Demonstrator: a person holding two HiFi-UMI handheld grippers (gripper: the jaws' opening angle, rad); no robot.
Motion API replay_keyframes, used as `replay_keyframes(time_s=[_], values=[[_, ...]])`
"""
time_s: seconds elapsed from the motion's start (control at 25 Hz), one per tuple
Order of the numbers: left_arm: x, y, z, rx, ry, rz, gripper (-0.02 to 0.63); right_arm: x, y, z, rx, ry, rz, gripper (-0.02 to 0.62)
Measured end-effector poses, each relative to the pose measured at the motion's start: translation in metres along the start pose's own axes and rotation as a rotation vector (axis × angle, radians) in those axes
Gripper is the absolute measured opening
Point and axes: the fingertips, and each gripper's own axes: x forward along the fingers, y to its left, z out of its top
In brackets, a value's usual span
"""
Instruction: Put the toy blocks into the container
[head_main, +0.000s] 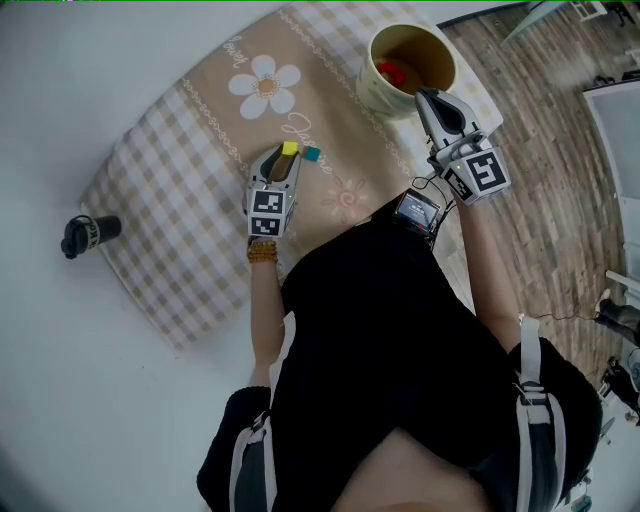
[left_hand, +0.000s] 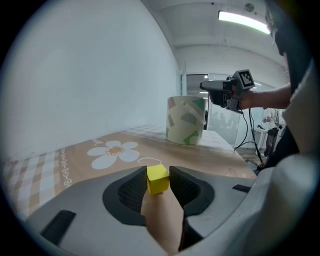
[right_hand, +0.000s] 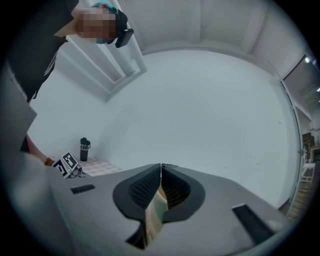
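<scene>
Beige checked mat (head_main: 170, 200), plain yellow cube (left_hand: 158, 180)

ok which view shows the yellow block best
The left gripper view: the yellow block sits large and sharp between the jaws of the left tongs, both pads against its sides. The head view shows it only as a tiny spot at the tongs' tip, beside a teal block. The right gripper view misses it.
</scene>
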Motion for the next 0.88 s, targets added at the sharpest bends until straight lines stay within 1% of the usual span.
replay_keyframes(time_s=[0.04,0.12,0.2,0.24,0.32,0.4,0.44,0.48,0.56,0.64,0.68,0.76,0.8,0.88], values=[[-0.005,0.000,0.005,-0.012,-0.018,-0.006,0.141,0.000,0.001,-0.001,0.000,0.001,0.005,0.003],[-0.016,-0.002,0.021,-0.040,-0.081,-0.034,0.140,0.001,0.005,-0.001,0.002,0.000,0.024,0.004],[-0.032,-0.009,0.040,-0.053,-0.162,-0.091,0.140,0.003,0.015,-0.001,0.006,-0.007,0.074,0.005],[-0.040,-0.014,0.050,-0.053,-0.204,-0.127,0.140,0.004,0.024,0.000,0.007,-0.012,0.114,0.005],[-0.057,-0.027,0.069,-0.048,-0.285,-0.208,0.140,0.007,0.046,0.002,0.004,-0.024,0.223,0.005],[-0.074,-0.044,0.085,-0.038,-0.352,-0.298,0.138,0.009,0.075,0.004,0.007,-0.041,0.360,0.009],[-0.082,-0.053,0.093,-0.034,-0.383,-0.348,0.140,0.009,0.090,0.005,0.011,-0.043,0.433,0.056],[-0.089,-0.062,0.100,-0.033,-0.414,-0.401,0.140,0.009,0.105,0.004,0.014,-0.041,0.503,0.078],[-0.103,-0.079,0.112,-0.041,-0.473,-0.510,0.138,0.006,0.134,0.002,0.024,-0.030,0.634,0.080],[-0.114,-0.091,0.120,-0.057,-0.516,-0.595,0.138,0.000,0.160,0.000,0.069,-0.016,0.769,0.080],[-0.118,-0.095,0.122,-0.067,-0.531,-0.625,0.138,-0.004,0.173,0.000,0.104,-0.007,0.840,0.080],[-0.124,-0.099,0.125,-0.089,-0.555,-0.670,0.138,-0.012,0.196,-0.003,0.148,0.021,0.963,0.120],[-0.126,-0.101,0.128,-0.099,-0.568,-0.689,0.138,-0.015,0.204,-0.006,0.148,0.042,1.005,0.121],[-0.129,-0.102,0.132,-0.115,-0.592,-0.720,0.138,-0.017,0.214,-0.013,0.138,0.088,1.049,0.151]])
